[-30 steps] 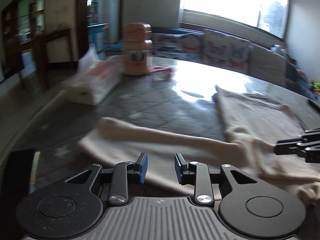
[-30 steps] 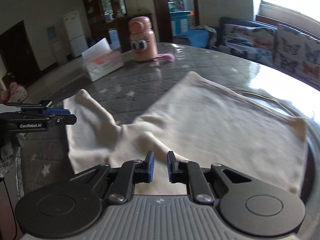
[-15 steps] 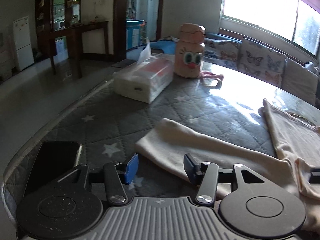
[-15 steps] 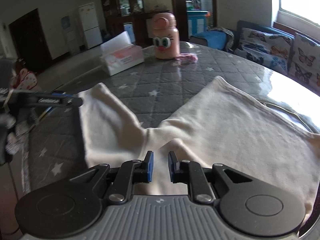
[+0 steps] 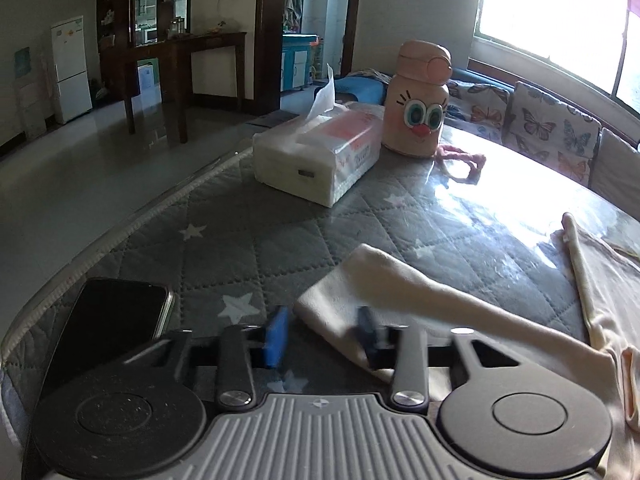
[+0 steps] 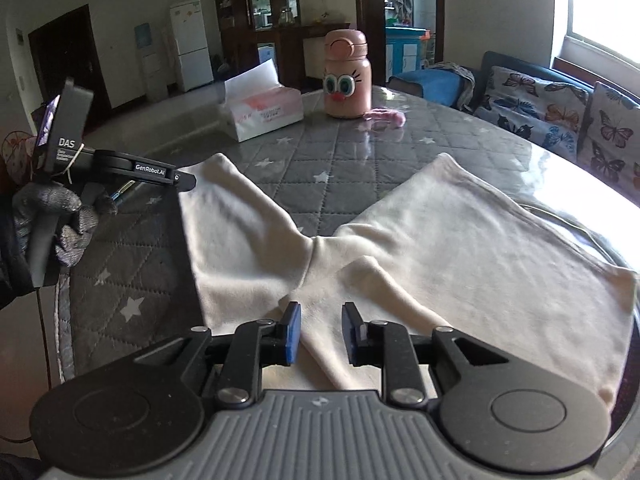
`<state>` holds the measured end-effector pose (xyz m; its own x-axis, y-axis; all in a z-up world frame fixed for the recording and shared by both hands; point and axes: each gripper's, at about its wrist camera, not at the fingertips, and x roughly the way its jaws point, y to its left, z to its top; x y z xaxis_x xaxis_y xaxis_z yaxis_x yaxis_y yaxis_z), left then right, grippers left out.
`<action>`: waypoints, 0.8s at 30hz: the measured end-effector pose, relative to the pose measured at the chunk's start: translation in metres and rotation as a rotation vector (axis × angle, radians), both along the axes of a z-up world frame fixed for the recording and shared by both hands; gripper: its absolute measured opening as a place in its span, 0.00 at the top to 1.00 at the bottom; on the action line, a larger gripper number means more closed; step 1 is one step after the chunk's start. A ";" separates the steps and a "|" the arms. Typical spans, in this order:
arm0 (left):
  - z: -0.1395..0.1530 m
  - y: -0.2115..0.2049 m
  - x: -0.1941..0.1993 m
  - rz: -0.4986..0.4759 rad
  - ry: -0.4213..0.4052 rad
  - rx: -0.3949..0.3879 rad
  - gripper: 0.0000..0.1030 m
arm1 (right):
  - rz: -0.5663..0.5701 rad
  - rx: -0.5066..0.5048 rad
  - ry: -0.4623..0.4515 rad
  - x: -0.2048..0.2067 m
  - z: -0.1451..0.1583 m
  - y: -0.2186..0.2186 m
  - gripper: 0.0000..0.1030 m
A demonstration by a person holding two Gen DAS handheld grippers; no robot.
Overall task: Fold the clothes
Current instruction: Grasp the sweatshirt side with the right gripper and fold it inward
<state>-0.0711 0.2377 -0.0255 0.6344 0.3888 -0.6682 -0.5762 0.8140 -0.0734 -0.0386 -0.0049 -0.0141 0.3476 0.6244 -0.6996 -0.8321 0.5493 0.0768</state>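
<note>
Nearest to me in the right wrist view, my right gripper (image 6: 318, 332) stands with its blue-padded fingers apart, holding nothing, poised over a raised fold of the cream long-sleeved top (image 6: 460, 248). The top lies spread on the quilted grey, star-printed table cover (image 6: 340, 152); its body extends to the right, one sleeve (image 6: 236, 220) to the left. In the left wrist view, my left gripper (image 5: 322, 334) is likewise spread wide and empty, its fingers blurred, straddling the cuff end of that sleeve; whether they touch the cloth I cannot tell. A black smartphone (image 5: 108, 320) lies just left of it, near the table edge. Farther off stand a tissue pack (image 5: 316, 156) and, just beside it, a pink cartoon-eyed bottle (image 5: 420, 100). A butterfly-print sofa (image 6: 560, 116) lies beyond.
</note>
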 end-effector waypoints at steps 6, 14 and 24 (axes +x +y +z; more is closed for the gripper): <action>0.019 -0.009 0.001 -0.029 -0.057 -0.017 0.95 | -0.040 0.015 0.008 -0.005 0.004 -0.022 0.79; 0.074 -0.078 0.010 -0.257 -0.195 -0.013 0.95 | -0.136 0.053 0.024 -0.001 0.006 -0.059 0.79; 0.103 -0.200 0.038 -0.651 -0.273 -0.068 0.95 | -0.310 0.128 0.037 0.007 0.008 -0.126 0.79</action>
<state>-0.0329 0.0372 0.0777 0.8718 -0.1636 -0.4618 0.0724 0.9753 -0.2088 -0.0315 -0.1313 -0.0058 0.5102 0.5764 -0.6383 -0.6225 0.7596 0.1884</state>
